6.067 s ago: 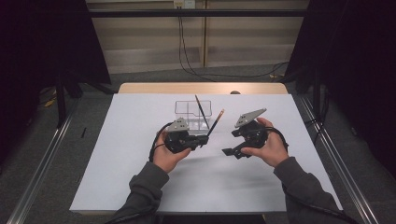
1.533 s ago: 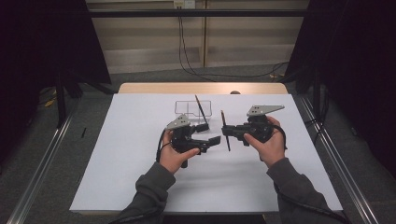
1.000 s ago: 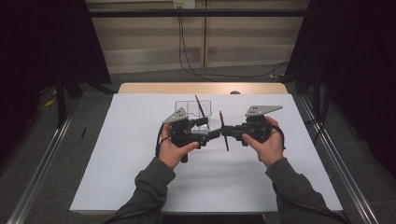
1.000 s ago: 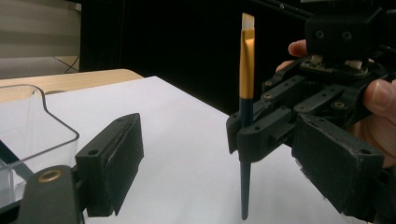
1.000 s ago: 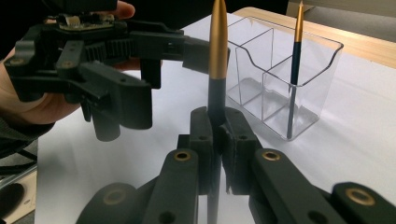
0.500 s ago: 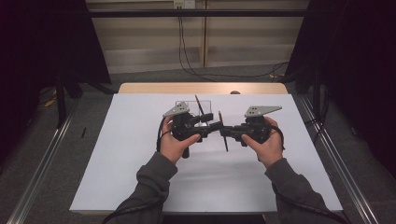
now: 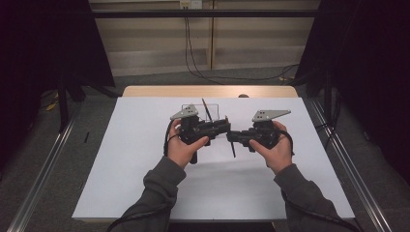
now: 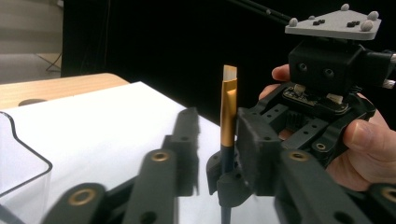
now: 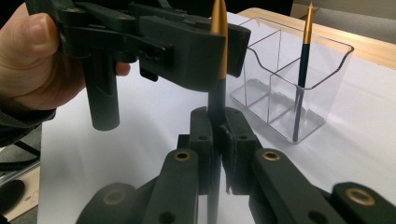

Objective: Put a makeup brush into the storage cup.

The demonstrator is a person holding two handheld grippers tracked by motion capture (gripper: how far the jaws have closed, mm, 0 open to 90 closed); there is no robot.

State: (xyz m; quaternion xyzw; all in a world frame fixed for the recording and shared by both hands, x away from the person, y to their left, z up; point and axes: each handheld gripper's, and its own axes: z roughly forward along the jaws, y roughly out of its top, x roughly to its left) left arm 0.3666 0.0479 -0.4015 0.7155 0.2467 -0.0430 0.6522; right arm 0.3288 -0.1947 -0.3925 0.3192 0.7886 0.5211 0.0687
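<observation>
Since the earlier high view, both hands are meeting over the middle of the counter (image 7: 145,159), and the left gripper (image 7: 223,126) is now standing right against the right gripper (image 7: 233,137), where previously they were held apart.

A paintbrush (image 8: 228,112) is standing nearly upright between the two grippers, its gold ferrule and pale flat bristle tip pointing up and its dark handle running down. The right gripper (image 9: 218,135) is clenching the handle low down, pads pressed on it from both sides. In the left gripper view, the left gripper (image 8: 215,154) is reaching in from the side at a higher point on the brush: its jaws have just been closing, the brush is between them, one pad is lying against the ferrule, and a gap is remaining at the other pad, so this grip is judged not yet complete.

The relation governing the coming move: the brush's long axis is running vertically, crosswise to both pairs of jaws, and the left jaws are sitting just above the right jaws on the same shaft. A handover from right to left appears to be in progress.

Count: two paintbrushes. The second paintbrush (image 9: 302,70) is leaning tip-up in a clear plastic holder (image 9: 285,79), which is divided into compartments and is standing on the white sheet beyond the hands. One holder, two grippers.
</observation>
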